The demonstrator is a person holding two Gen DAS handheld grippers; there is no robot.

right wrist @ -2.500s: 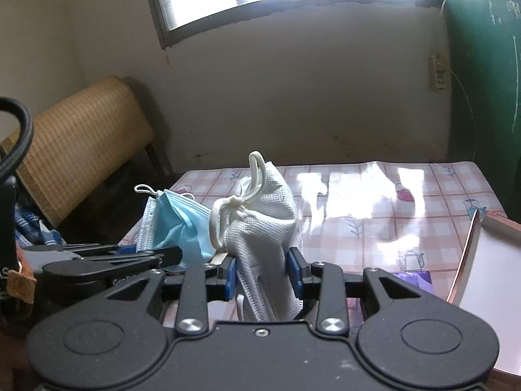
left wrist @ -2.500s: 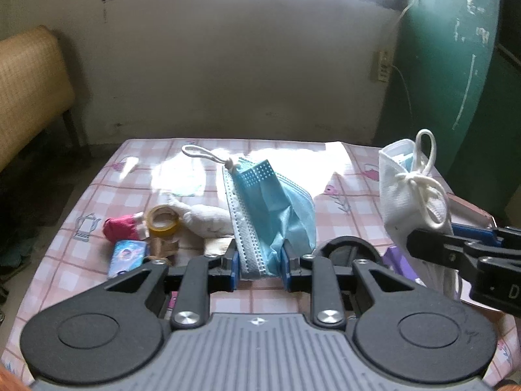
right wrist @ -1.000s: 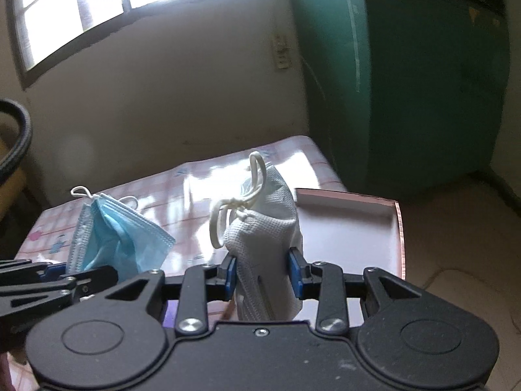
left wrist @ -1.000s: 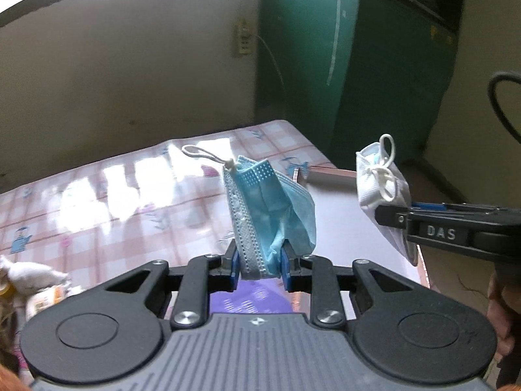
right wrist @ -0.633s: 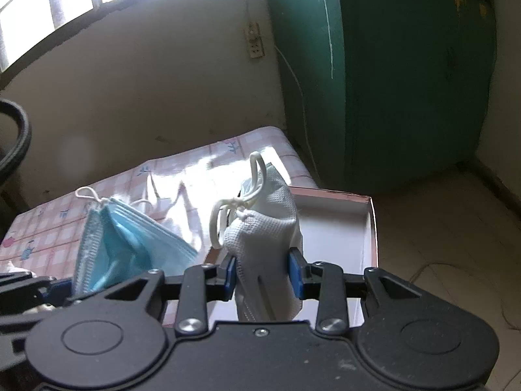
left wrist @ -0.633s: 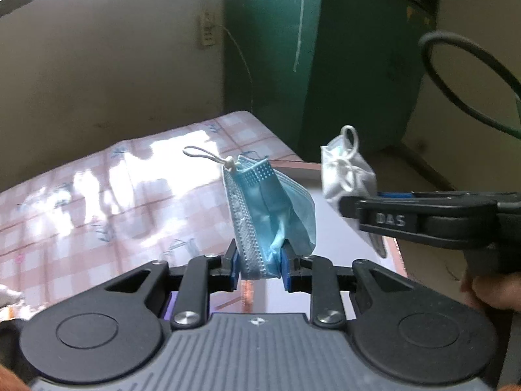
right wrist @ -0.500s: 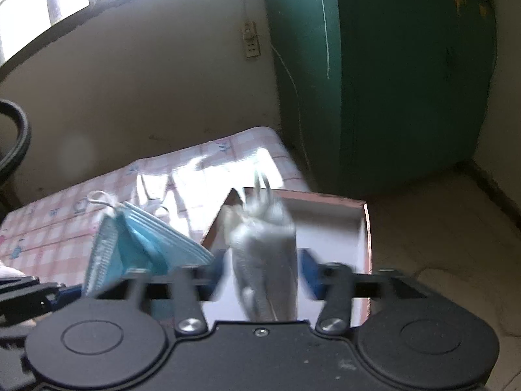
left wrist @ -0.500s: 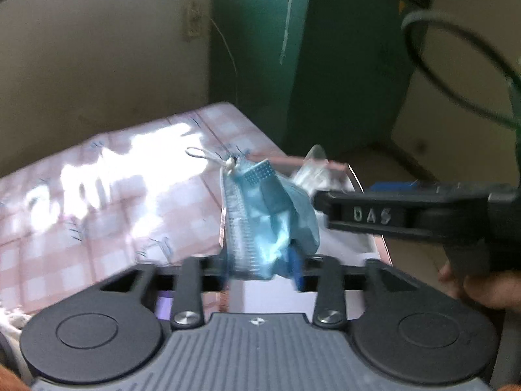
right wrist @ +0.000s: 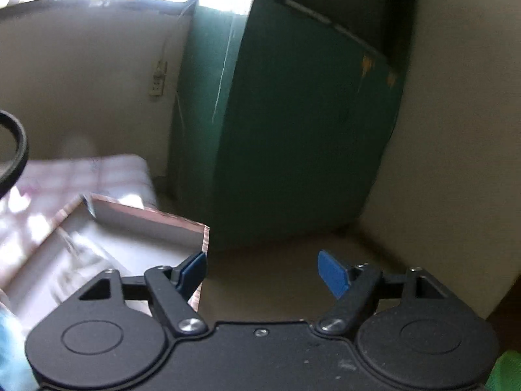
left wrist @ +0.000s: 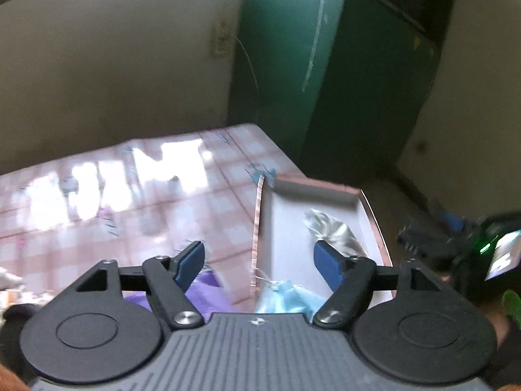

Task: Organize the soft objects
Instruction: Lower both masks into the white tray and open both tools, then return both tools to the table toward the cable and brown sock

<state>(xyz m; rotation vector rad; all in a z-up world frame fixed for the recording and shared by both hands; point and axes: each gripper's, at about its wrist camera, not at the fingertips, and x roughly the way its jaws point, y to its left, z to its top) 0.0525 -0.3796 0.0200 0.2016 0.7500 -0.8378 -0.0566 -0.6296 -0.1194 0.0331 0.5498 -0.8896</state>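
Note:
My left gripper is open and empty above the near end of a white box with a copper-coloured rim. The blue face mask lies in the box just under my fingers. The white face mask lies blurred further in the box. My right gripper is open and empty beside the box's right corner, over the floor. The white mask shows as a blur in the box in the right wrist view, and a bit of the blue mask sits at the lower left edge.
The box sits at the right end of a table with a pink checked cloth. A purple item lies beside the box. A green cabinet stands behind the table. The other handheld gripper is at the right.
Both grippers have opened and let go of their masks. The blue and white masks have dropped into the box. The right gripper has swung to the right, off the box.

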